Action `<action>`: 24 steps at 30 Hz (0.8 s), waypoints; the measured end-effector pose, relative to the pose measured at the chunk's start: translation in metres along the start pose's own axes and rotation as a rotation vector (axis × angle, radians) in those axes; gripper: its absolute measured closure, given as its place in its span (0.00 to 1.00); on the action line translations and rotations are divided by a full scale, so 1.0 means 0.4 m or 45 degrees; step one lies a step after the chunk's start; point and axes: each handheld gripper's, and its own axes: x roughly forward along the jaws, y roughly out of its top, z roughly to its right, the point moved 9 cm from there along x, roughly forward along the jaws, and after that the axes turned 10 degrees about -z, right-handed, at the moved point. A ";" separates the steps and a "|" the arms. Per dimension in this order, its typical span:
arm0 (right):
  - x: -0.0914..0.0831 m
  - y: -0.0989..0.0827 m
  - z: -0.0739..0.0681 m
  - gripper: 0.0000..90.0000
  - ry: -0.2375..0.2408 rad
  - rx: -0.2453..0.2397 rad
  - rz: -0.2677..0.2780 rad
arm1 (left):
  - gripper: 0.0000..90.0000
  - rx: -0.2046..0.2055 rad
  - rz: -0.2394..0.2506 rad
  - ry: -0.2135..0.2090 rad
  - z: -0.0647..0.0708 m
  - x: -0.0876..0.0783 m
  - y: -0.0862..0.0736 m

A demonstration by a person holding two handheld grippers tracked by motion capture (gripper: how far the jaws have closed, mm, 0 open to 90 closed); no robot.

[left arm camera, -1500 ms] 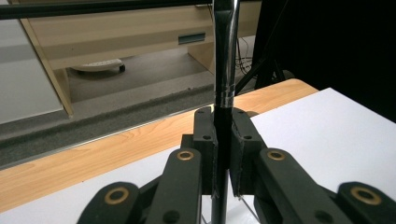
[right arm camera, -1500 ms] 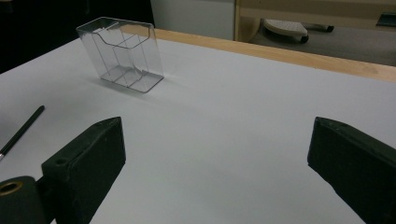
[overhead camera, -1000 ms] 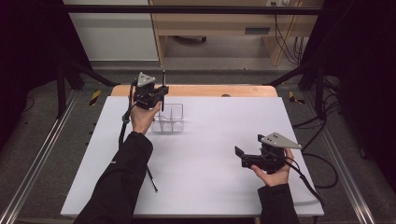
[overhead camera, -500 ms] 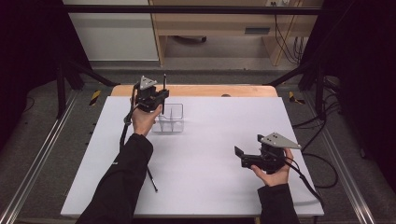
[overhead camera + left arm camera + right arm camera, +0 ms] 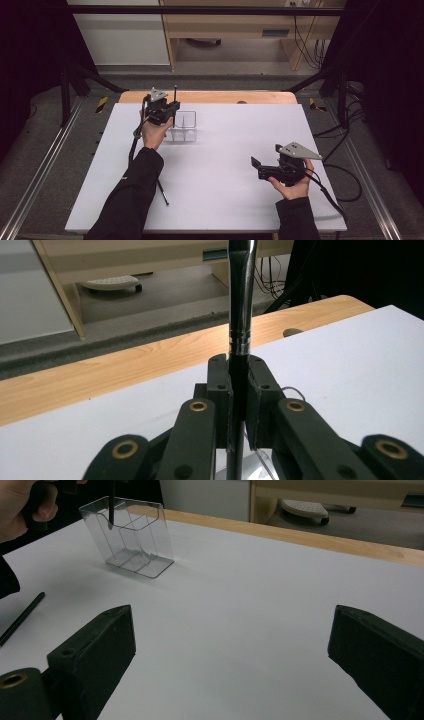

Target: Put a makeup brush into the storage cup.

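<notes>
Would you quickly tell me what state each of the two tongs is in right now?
Left tongs: closed on a thin black pen with a silver band, held upright.
Right tongs: open, holding nothing.

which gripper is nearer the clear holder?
Left. The left gripper is right beside the clear holder, lowering a black pen into it. The right gripper rests far off, toward the table's near right corner.

A white table [image 5: 220, 165] with a bare wooden strip along its twelve o'clock edge carries a clear compartmented holder [image 5: 183, 126] toward eleven o'clock; a thin black stick [image 5: 162, 192] lies toward seven o'clock.
</notes>
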 end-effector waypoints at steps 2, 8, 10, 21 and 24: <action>0.000 0.000 0.000 0.06 -0.001 0.000 -0.001 | 0.91 -0.004 0.001 -0.002 0.001 0.002 -0.004; 0.000 0.000 0.000 0.06 -0.001 0.000 -0.001 | 0.91 -0.002 -0.014 -0.002 0.003 0.004 -0.023; 0.000 -0.001 0.000 0.06 -0.002 0.000 -0.001 | 0.91 0.004 -0.025 0.001 0.002 0.006 -0.031; 0.001 0.000 -0.001 0.06 0.000 0.001 0.000 | 0.91 0.030 -0.057 -0.011 0.016 0.009 -0.059; 0.001 -0.001 -0.002 0.06 0.002 0.001 0.001 | 0.90 0.044 -0.073 -0.010 0.021 0.009 -0.067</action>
